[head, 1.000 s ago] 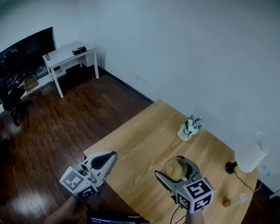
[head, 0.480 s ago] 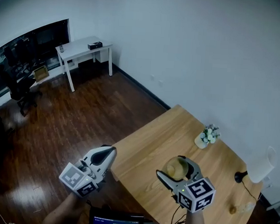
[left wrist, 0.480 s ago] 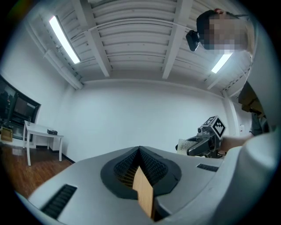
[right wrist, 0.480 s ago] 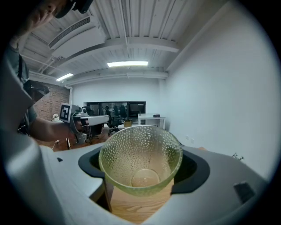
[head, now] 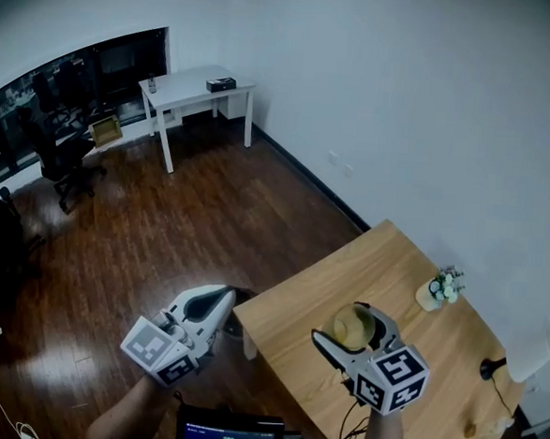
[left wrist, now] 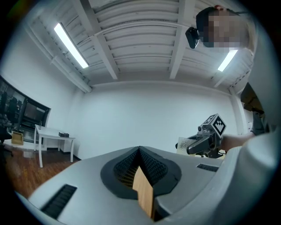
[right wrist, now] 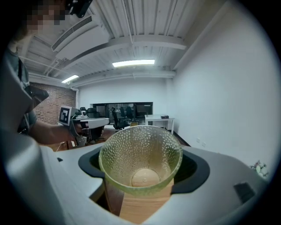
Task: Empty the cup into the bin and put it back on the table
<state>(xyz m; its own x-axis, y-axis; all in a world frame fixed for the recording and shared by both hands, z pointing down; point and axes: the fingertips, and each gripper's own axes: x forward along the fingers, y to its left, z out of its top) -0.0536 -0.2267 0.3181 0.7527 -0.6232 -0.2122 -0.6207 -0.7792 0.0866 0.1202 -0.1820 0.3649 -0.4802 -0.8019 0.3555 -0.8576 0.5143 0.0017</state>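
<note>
A yellowish dimpled glass cup (head: 347, 324) is held over the near left part of the wooden table (head: 434, 366), with my right gripper (head: 351, 334) shut on it. In the right gripper view the cup (right wrist: 140, 162) turns its mouth to the camera, and only its base shows inside. My left gripper (head: 220, 300) hangs shut and empty over the floor beside the table's left corner. A dark round thing (head: 237, 326), perhaps the bin, peeks out under that corner, mostly hidden. The left gripper view shows the right gripper (left wrist: 206, 139) off to the right.
Dark wooden floor (head: 162, 225) spreads to the left. At the back a white desk (head: 198, 88) stands by the wall, with office chairs (head: 59, 157) near it. A small flower vase (head: 439, 289) and a lamp (head: 519, 358) stand on the table's far side.
The head view has swung left: the table has slid to the right of the frame, and more floor and the dark thing under the corner show. Both grippers keep their hold and pose.
</note>
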